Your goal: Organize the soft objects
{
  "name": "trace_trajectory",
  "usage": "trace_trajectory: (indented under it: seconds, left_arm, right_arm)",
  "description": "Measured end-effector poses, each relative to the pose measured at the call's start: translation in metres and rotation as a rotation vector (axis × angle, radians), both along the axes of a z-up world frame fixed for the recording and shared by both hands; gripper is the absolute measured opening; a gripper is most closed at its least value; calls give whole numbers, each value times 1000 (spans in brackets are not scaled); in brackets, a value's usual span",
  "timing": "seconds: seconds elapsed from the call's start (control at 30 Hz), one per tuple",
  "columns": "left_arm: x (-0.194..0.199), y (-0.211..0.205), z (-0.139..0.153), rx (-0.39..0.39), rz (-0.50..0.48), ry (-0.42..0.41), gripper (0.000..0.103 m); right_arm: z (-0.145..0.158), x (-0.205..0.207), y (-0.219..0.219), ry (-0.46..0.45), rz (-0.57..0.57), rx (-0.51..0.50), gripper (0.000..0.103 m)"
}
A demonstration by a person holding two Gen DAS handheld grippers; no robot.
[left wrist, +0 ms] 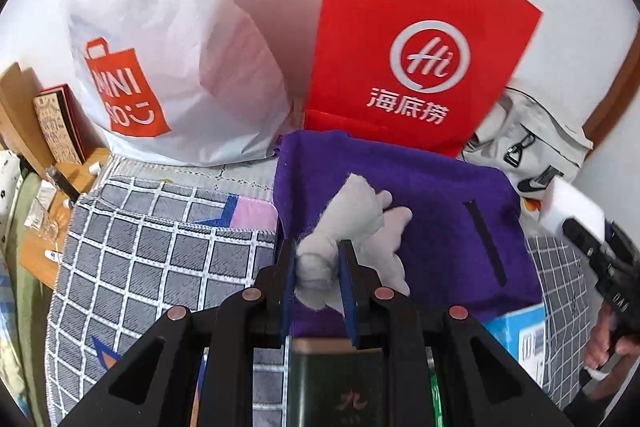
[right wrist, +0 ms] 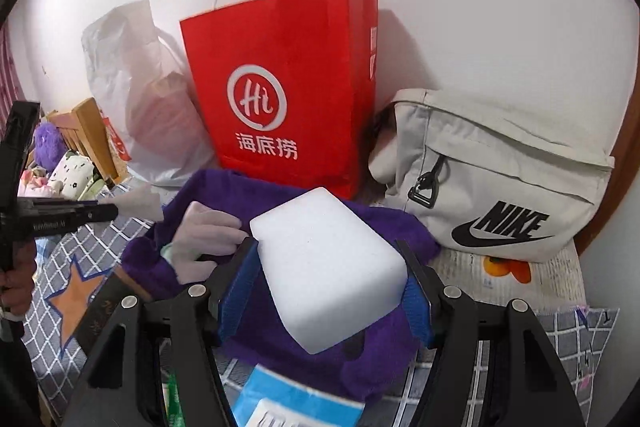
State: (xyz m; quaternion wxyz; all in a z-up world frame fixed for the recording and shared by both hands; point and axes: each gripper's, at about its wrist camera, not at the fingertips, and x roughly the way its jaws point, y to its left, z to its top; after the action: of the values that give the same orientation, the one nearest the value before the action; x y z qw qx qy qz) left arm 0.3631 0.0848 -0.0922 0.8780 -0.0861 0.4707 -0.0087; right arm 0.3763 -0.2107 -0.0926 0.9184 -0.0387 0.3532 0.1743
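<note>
Overall, a grey checked blanket (left wrist: 152,251) covered the surface, with a white plastic bag (left wrist: 168,39), a red paper bag (right wrist: 288,83) and a beige Nike bag (right wrist: 500,187) ranged along the wall behind. A purple towel (left wrist: 432,203) lay on the blanket, just in front of the red bag, its far edge touching that bag's base. A blue-and-white box (right wrist: 288,403) lay at the towel's near edge.

The left gripper (left wrist: 320,267) was clenched on a pale grey cloth toy (left wrist: 360,211), pads pressing its narrow near end. The toy was limp and crumpled; its long axis ran away from the gripper, over the towel, toward the red bag.

The right gripper (right wrist: 328,283) was grasping a white foam block (right wrist: 328,267), blue pads against its two long sides. The block was plain and rectangular with rounded corners, its long axis pointing forward and left toward the red bag, above the towel.

The two grippers stood near each other, apart.
</note>
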Motion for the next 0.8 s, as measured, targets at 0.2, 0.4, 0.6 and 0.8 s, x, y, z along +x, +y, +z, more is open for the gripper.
trace_trajectory:
  seconds: [0.2,0.4,0.6,0.8]
  left_arm:
    - [22,-2,-15,12,5,13,21]
    - [43,0,-34,-2,44,44,21]
    - [57,-5,-53,-18,48,75,21]
    - [61,-14,-64,-27,-1,104,21]
  right_arm:
    - [-38,25,1,94,14,-16,66]
    - [-59,37,1,135,37,-33,66]
    - [-76,45,5,184,73,-32,66]
    - [-84,53,8,217,84,-37,67]
